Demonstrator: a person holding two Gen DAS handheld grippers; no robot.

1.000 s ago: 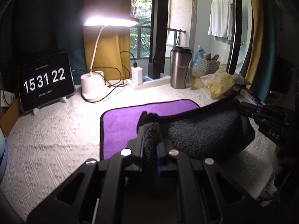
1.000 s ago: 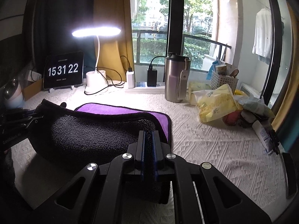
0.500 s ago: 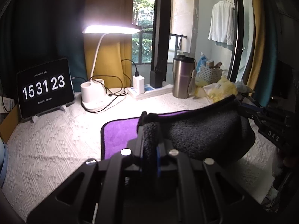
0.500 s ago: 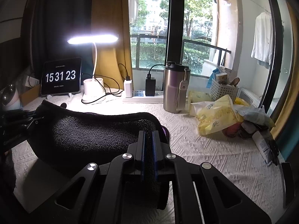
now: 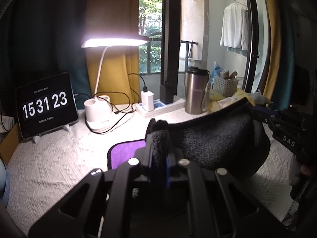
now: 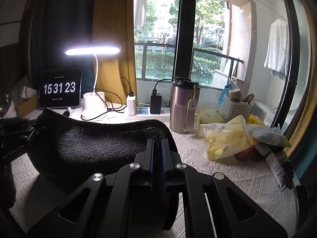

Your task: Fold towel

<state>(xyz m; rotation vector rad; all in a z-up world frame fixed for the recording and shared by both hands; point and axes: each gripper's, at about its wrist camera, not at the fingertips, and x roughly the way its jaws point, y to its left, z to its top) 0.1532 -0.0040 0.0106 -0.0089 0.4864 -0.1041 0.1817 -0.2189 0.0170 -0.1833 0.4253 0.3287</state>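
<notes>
While the towel [image 5: 214,144] is held off the white tablecloth [image 5: 49,164], one corner is pinched between the pressed-together fingers of the left gripper [image 5: 159,148], and another corner is clamped by the right gripper [image 6: 157,154]. Between the two tools the dark side sags in a curve, and a purple patch is seen just ahead of the left gripper. Farther ahead, a steel tumbler [image 6: 183,105], a lit desk lamp [image 5: 111,43] and a clock display [image 6: 59,88] are seen.

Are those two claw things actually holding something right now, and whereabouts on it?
Yes: the towel, lifted between them. The left gripper and right gripper each pinch an end of its raised edge.
</notes>
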